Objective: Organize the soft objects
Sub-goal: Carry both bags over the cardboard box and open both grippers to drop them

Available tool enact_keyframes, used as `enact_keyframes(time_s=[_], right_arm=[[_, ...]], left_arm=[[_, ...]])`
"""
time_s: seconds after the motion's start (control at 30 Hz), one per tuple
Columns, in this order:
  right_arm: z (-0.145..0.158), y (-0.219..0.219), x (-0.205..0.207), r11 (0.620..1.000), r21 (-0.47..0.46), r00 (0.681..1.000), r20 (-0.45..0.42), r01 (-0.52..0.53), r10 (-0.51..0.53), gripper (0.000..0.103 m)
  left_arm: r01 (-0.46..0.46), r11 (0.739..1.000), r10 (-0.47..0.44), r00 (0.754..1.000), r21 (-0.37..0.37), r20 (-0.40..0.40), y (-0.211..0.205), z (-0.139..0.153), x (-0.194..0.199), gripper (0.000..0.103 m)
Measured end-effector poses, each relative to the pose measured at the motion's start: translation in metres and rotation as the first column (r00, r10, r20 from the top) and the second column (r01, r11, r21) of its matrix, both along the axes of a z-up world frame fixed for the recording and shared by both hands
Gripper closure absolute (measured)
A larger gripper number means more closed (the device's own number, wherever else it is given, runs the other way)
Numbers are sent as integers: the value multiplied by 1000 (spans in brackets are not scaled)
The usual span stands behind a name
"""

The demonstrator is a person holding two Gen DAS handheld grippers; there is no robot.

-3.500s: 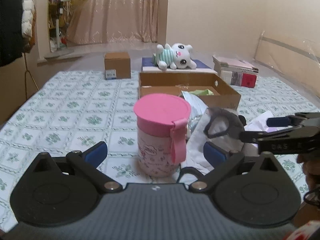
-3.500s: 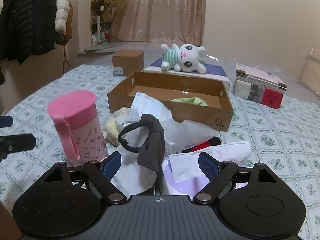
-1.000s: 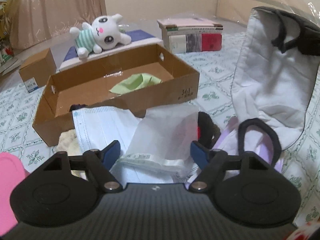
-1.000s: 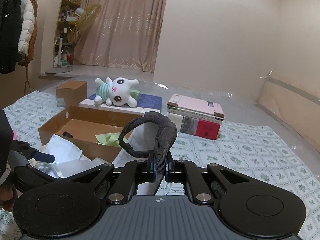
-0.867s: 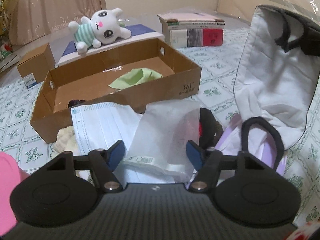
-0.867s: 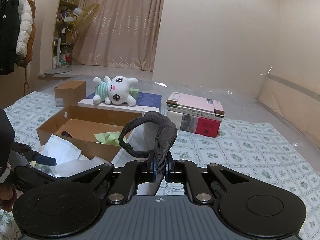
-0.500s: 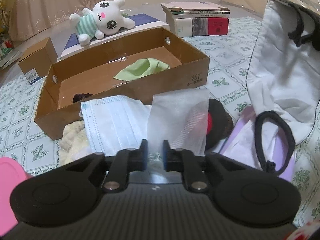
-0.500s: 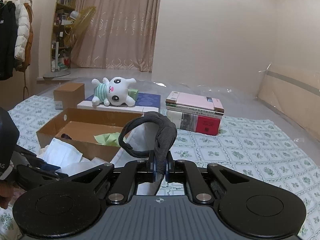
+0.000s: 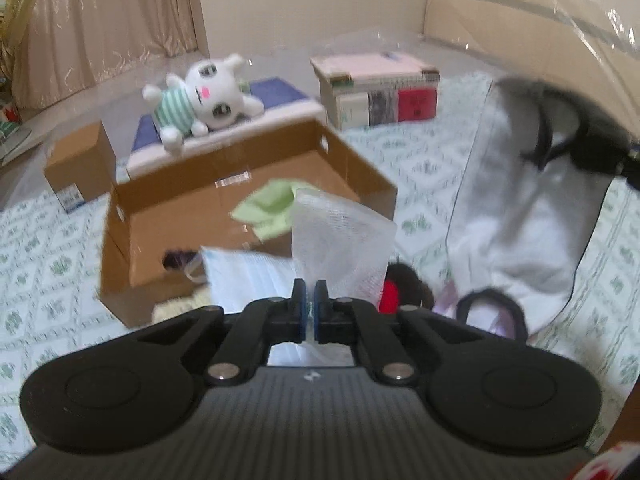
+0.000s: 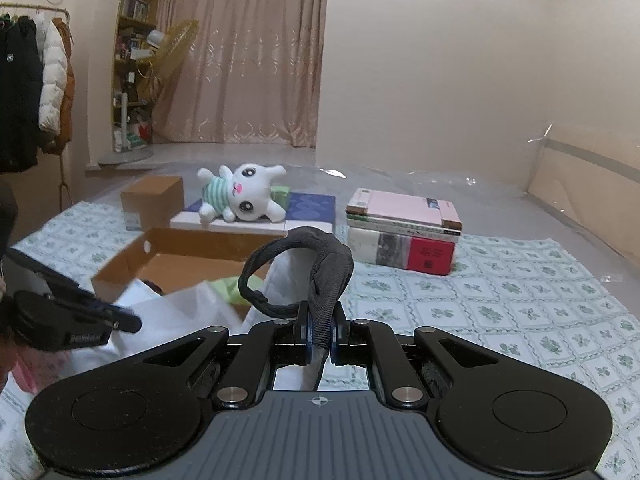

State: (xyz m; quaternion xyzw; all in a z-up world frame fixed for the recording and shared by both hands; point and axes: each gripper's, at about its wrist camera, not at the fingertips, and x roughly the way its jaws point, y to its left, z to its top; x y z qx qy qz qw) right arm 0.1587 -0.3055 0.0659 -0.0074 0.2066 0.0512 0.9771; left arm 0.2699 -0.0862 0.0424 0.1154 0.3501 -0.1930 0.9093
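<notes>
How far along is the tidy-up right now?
Done: a green cloth lies in the cardboard box. In hand: the left gripper pinches a white gauzy sheet; the right gripper holds the white bag up by its black handle. Left: the blue mask and a red-and-black item outside the box.

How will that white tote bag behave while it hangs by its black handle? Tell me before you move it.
The white tote bag will probably stay floppy: it drapes in loose folds below the black handle pinched by the right gripper. It looks light and likely empty, hanging flat. It may swing and drag across the clutter beneath.
</notes>
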Motion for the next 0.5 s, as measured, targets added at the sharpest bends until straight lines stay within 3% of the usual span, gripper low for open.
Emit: enact_keyframes(time_s=[0.3,0.5], right_arm=[[39,15,9,999,-1,998,55,-44,44,95],[57,27,20,998,-18,994,81,-68,69,95]], left_arm=[[-4,997,7,999,-76,46,22,62,10,100],[-4,997,10,997,-80,78,36,89,15,100]])
